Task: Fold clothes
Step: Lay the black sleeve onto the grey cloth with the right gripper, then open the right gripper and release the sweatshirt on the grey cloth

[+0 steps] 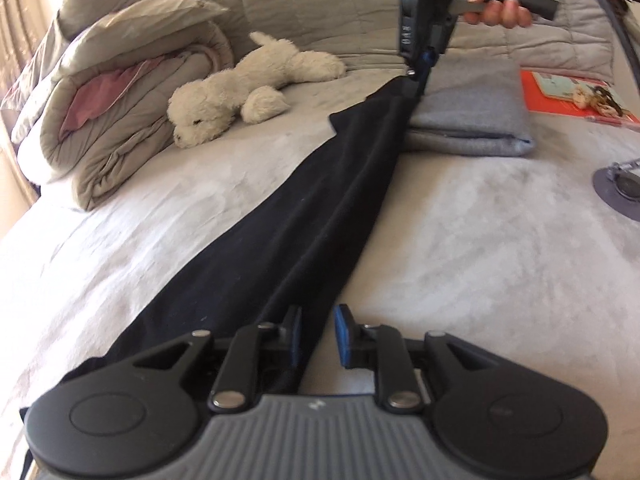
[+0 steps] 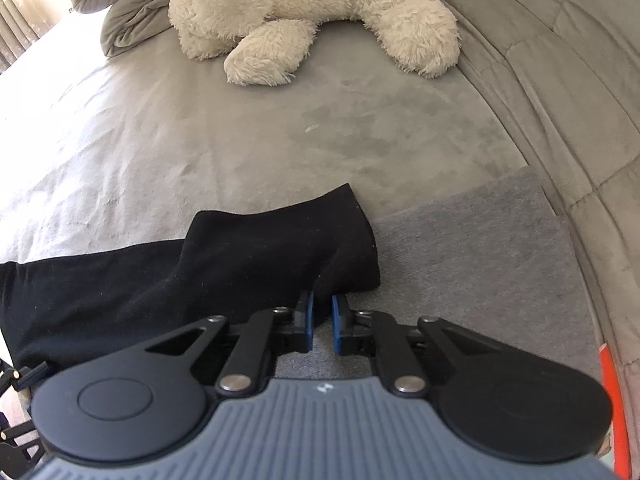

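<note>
Left wrist view: black garment point(image 1: 280, 216) stretched taut beside the plush toy point(image 1: 248, 88); right gripper point(image 1: 418, 74) pinches its far end; left gripper point(image 1: 318, 334) parted around the near edge, grip uncertain; soft, limp; hold corners

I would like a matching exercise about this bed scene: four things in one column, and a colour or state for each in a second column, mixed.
Things:
1. garment
2. plush toy
3. folded cloth
4. rolled duvet

Descriptions:
a. grey, lying flat in a neat fold
b. cream, fluffy
c. black, stretched between the two grippers
d. beige with a pink inner side

Pairs: 1-c, 2-b, 3-a, 4-d
</note>
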### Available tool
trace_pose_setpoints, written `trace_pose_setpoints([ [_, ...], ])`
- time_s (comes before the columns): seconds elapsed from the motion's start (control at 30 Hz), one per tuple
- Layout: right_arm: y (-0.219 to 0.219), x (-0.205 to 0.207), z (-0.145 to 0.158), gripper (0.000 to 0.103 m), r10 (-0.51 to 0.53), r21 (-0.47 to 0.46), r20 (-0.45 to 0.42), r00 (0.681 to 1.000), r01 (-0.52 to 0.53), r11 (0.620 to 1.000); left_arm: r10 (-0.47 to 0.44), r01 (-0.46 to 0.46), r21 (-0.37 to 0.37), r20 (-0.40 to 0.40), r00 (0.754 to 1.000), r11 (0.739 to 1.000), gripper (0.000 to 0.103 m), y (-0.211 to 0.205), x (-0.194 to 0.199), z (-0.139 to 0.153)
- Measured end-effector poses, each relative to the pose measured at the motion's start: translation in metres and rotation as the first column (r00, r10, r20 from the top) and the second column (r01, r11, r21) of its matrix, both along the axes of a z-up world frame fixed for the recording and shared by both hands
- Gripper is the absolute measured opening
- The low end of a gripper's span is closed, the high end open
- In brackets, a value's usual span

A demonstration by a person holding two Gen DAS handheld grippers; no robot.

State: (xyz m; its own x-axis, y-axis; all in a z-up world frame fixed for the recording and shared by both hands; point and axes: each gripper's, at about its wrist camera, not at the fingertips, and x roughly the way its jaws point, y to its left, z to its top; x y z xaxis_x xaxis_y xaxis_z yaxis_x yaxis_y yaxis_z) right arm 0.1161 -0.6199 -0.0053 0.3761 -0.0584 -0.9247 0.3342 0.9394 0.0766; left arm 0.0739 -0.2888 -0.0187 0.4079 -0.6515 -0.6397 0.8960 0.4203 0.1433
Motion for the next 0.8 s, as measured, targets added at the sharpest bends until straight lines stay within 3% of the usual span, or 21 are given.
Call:
trace_pose_setpoints([
  [0.07, 0.000, 0.000, 0.000, 0.010, -0.001, -0.004, 0.001, 1.000, 0.001, 1.000, 0.002, -0.003, -0.013, -0.014, 1.000, 1.000, 0.005, 0.002, 0.001, 0.002],
  [0.1, 0.000, 0.000, 0.000, 0.010, -0.003, -0.006, 0.002, 1.000, 0.003, 1.000, 0.004, -0.004, -0.020, -0.021, 1.000, 1.000, 0.004, 0.003, 0.002, 0.004],
  [0.33, -0.002, -0.010, 0.024, 0.007, -0.004, -0.043, 0.054, 0.999, 0.007, 0.999, -0.001, -0.004, -0.063, -0.076, 0.997, 0.998, 0.003, 0.010, 0.006, 0.013],
  [0.47, -0.003, -0.014, 0.029, 0.007, 0.003, -0.083, 0.039, 0.999, 0.000, 0.997, -0.027, 0.031, 0.027, -0.147, 0.989, 0.999, 0.004, 0.002, 0.009, -0.005],
  [0.57, 0.003, -0.013, 0.015, 0.007, 0.017, -0.116, -0.015, 1.000, -0.019, 0.993, -0.013, 0.015, 0.015, -0.136, 0.991, 1.000, 0.005, 0.000, 0.006, -0.014],
  [0.63, 0.008, -0.014, 0.008, 0.008, 0.029, -0.140, -0.028, 0.999, -0.033, 0.990, 0.012, -0.013, -0.006, -0.157, 0.988, 1.000, 0.013, 0.003, 0.006, -0.009],
  [0.7, 0.014, -0.016, 0.014, 0.011, 0.036, -0.170, -0.008, 0.999, -0.037, 0.985, 0.025, -0.032, -0.038, -0.164, 0.986, 0.999, 0.036, 0.010, 0.003, -0.003],
  [0.73, 0.017, -0.017, 0.020, 0.021, 0.038, -0.187, -0.001, 0.999, -0.037, 0.982, 0.040, -0.049, -0.052, -0.159, 0.987, 0.997, 0.041, 0.014, 0.001, 0.002],
  [0.8, 0.023, -0.021, 0.034, 0.030, 0.040, -0.217, 0.017, 0.999, -0.035, 0.975, 0.081, -0.093, -0.073, -0.162, 0.983, 0.993, 0.045, 0.024, -0.001, 0.011],
])
